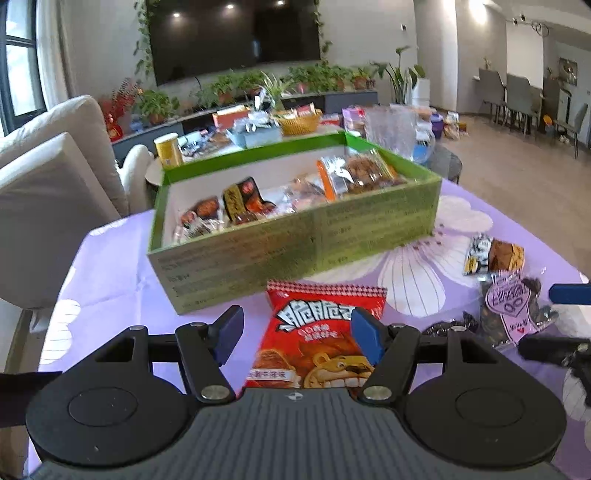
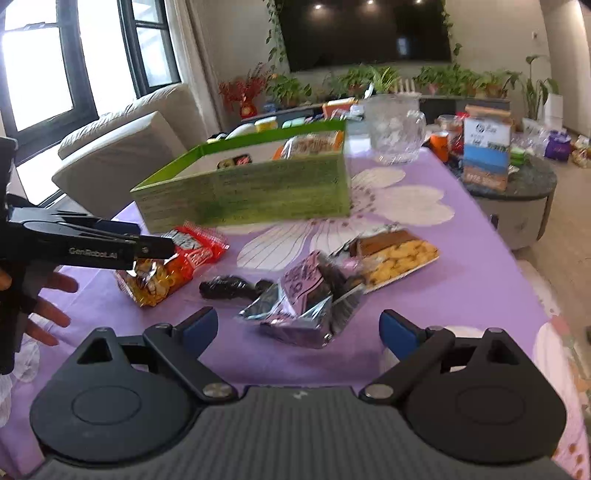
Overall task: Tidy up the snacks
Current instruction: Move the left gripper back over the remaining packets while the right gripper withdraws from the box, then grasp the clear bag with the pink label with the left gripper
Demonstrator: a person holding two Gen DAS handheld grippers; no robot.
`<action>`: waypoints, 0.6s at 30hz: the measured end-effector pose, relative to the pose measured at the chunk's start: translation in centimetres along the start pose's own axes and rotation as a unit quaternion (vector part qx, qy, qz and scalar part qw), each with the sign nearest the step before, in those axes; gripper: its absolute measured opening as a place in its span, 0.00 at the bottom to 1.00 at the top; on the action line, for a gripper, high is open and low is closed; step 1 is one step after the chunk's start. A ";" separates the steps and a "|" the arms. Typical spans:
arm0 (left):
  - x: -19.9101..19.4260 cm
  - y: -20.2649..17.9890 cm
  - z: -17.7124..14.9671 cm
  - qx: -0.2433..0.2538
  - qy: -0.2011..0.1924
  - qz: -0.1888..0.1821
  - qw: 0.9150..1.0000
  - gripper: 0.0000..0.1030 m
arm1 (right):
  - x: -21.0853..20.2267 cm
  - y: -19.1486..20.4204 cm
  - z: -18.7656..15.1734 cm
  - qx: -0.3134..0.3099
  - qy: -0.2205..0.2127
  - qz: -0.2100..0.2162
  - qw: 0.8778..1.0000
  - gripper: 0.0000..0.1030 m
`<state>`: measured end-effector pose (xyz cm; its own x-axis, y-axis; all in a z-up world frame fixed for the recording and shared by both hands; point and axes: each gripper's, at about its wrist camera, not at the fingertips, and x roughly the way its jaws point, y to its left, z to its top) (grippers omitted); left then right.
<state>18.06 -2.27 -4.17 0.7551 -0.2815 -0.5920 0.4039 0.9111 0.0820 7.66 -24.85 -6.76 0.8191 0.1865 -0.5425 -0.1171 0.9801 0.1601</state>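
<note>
Red snack bag (image 1: 317, 332) laid flat on purple worktop (image 1: 110, 280) at lower centre, flanked untouched by wide-spread left gripper (image 1: 297, 332), green box (image 1: 295, 236) set behind, right gripper (image 2: 299, 332) seen parted around nothing.

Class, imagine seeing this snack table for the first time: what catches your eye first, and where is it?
The open green box of wrapped snacks stands mid-table on the purple flowered tablecloth. In front of it lies a red snack bag, between the open left gripper's pads. A big dark television hangs behind.
</note>
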 end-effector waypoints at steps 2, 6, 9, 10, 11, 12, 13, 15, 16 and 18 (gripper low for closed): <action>0.1 0.5 0.0 -0.004 0.007 -0.003 1.000 0.60 | -0.6 -0.3 0.3 0.005 -0.013 -0.004 1.000 0.44; 0.7 1.3 -0.6 -0.020 0.027 0.000 0.999 0.60 | -0.7 -0.5 0.7 0.015 -0.011 -0.005 1.000 0.44; 0.5 1.5 -1.1 -0.031 0.022 -0.008 0.999 0.60 | -0.4 -0.1 0.5 0.010 -0.001 -0.002 1.000 0.44; 0.4 1.5 -1.1 -0.033 0.024 -0.018 0.999 0.60 | -0.2 0.1 0.4 0.008 0.003 0.001 1.000 0.44; 0.4 1.4 -1.2 -0.033 0.035 -0.039 0.998 0.60 | 0.0 0.3 0.3 0.006 0.006 0.005 1.000 0.44; 0.3 1.2 -1.4 -0.034 0.047 -0.063 0.996 0.61 | 0.1 0.5 0.2 0.005 0.010 0.010 1.000 0.44; 0.1 0.8 -1.6 -0.029 0.051 -0.078 0.995 0.62 | 0.3 0.6 0.2 0.006 0.012 0.013 1.000 0.44; -0.7 -0.2 -2.1 0.001 0.045 -0.083 0.995 0.62 | 0.6 0.9 0.2 0.009 0.014 0.019 1.000 0.44; -1.1 -0.6 -2.2 0.013 0.046 -0.081 0.996 0.62 | 0.6 1.1 0.2 0.009 0.014 0.023 1.000 0.44; -1.5 -0.8 -2.5 0.013 0.043 -0.081 0.996 0.62 | 0.6 1.6 0.1 0.001 0.014 0.035 0.999 0.44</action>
<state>15.29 -1.79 -5.34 0.6317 -0.3967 -0.6660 0.5313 0.8472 -0.0007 8.03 -23.16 -6.71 0.7925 0.2572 -0.5530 -0.1729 0.9643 0.2006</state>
